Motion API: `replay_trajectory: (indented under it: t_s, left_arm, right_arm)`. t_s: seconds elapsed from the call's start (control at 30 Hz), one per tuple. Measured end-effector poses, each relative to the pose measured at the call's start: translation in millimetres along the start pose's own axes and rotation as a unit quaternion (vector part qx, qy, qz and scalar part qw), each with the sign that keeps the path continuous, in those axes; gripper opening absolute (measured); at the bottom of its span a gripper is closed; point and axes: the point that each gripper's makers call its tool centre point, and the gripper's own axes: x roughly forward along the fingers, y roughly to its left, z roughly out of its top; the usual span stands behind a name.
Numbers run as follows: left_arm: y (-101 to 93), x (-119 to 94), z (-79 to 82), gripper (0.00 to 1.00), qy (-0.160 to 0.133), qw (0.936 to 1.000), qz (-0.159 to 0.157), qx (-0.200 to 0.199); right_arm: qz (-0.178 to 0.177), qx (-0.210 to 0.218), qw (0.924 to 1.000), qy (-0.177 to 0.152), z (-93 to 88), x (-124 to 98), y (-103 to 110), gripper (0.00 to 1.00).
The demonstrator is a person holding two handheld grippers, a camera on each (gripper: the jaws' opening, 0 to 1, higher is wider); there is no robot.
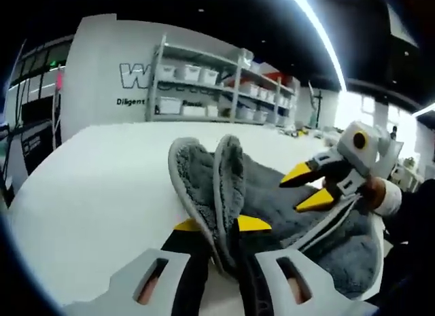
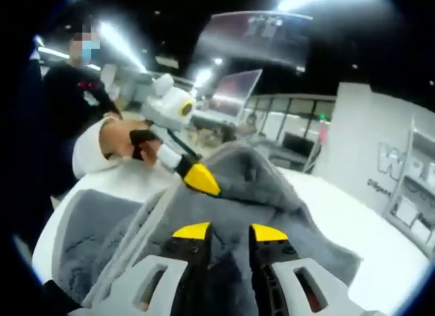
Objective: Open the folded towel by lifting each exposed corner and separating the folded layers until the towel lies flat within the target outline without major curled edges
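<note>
Your left hand-held gripper (image 1: 224,225) is clamped on the grey towel (image 1: 272,194): in the left gripper view a raised fold of it, edged with a paler hem, stands upright between the two yellow-tipped jaws and curls over above them. The rest of the towel lies bunched on the white tabletop (image 1: 102,194), spreading away to the right of the view. Your right hand-held gripper (image 1: 309,187) comes in from that side, held by your hand (image 1: 374,191) in a white cuff, its yellow tips a little apart and hovering just above the towel's surface; whether they touch the cloth cannot be told. In the right gripper view the right hand-held gripper (image 2: 230,232) has its jaws apart with grey pile showing in the gap between them, and I cannot tell whether any fabric is pinched there. Beyond, the towel (image 2: 251,180) rises in a peak, and your left hand-held gripper (image 2: 200,179) reaches in from the left with its yellow tip against that lifted cloth. A metal shelving unit (image 1: 217,85) with white bins stands against the wall behind the tabletop.
</note>
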Motion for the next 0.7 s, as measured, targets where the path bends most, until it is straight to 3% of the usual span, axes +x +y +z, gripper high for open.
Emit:
replay_trajectory:
  t_s: [0.33, 0.43, 0.7]
  left_arm:
    - [3.8, -5, 29.0, 0.06, -0.062, 0.9980, -0.012, -0.012]
    - [4.6, -4, 36.0, 0.06, -0.065, 0.9977, -0.017, -0.008]
    - [8.7, -1, 37.1, 0.06, -0.059, 0.9979, -0.013, 0.021]
  right_arm:
    - [-0.034, 0.037, 0.9987, -0.009, 3.2, -9, -20, 0.18]
    - [-0.042, 0.059, 0.9974, 0.000, -3.8, -10, -25, 0.18]
    - [-0.049, 0.047, 0.9975, 0.020, -12.0, -13, -33, 0.18]
